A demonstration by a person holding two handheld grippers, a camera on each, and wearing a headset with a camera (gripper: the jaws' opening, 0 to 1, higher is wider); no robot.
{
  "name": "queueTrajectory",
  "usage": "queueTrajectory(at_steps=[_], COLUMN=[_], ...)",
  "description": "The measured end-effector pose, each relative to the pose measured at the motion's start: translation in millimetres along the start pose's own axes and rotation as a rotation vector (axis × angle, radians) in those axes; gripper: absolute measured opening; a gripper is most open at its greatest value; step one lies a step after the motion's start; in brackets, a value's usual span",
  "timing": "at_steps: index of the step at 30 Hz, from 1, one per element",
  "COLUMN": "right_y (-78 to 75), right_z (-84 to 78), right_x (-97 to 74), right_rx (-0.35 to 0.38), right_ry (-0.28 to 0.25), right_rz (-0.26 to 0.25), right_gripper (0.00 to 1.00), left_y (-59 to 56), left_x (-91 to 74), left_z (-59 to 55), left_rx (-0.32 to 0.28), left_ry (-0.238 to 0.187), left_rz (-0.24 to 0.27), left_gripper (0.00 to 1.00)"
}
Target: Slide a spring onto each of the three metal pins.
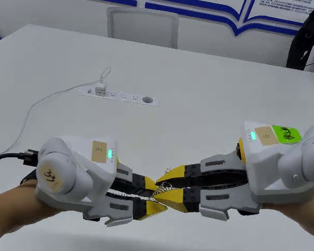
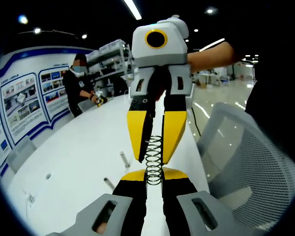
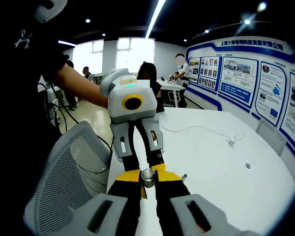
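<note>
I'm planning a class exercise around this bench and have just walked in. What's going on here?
A person holds a gripper in each hand above a white table. The left gripper and the right gripper meet tip to tip. Both seem closed on one small spring, held in the air between them. In the left gripper view, two metal pins stand on the table beyond the tips, and neither carries a spring.

White table (image 1: 199, 94) bearing a power strip (image 1: 119, 96) and upright metal pins (image 2: 124, 159)
</note>
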State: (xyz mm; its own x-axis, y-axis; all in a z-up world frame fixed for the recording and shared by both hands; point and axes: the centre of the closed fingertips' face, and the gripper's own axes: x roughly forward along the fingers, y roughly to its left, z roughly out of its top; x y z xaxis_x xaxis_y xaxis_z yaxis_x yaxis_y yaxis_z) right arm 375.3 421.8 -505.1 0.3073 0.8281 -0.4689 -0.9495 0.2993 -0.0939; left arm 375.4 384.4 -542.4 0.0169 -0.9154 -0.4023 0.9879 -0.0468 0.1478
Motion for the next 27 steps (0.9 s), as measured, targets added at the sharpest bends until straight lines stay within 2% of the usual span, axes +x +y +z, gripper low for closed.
queueTrajectory(at_steps=[6, 8, 14, 19, 22, 27], right_y=[-4.2, -5.3, -7.6, -11.8, -17.0, -28.2], right_z=[2.9, 3.4, 4.0, 6.4, 5.4, -3.1], right_x=[0.7, 1.2, 1.8, -0.9, -4.0, -10.7], right_rx=[0.005, 0.007, 0.013, 0.019, 0.018, 0.034], right_ry=[-0.011, -0.012, -0.015, -0.027, -0.025, -0.005], right_rz=[-0.023, -0.028, -0.041, -0.054, -0.075, -0.118], right_gripper=[0.1, 0.1, 0.1, 0.1, 0.1, 0.1], left_y=[4.8, 6.1, 9.5, 13.7, 19.1, 29.5], left_x=[-1.5, -1.7, -2.5, -3.0, -5.6, -12.7], left_z=[0.7, 0.3, -0.1, -5.4, -7.5, -13.4], left_rx=[-0.005, -0.036, -0.05, -0.056, -0.08, -0.098], left_ry=[-0.002, -0.002, -0.013, 0.001, -0.007, -0.003], left_rz=[0.021, 0.03, 0.054, 0.081, 0.111, 0.18], left_gripper=[0.11, 0.11, 0.12, 0.13, 0.17, 0.32])
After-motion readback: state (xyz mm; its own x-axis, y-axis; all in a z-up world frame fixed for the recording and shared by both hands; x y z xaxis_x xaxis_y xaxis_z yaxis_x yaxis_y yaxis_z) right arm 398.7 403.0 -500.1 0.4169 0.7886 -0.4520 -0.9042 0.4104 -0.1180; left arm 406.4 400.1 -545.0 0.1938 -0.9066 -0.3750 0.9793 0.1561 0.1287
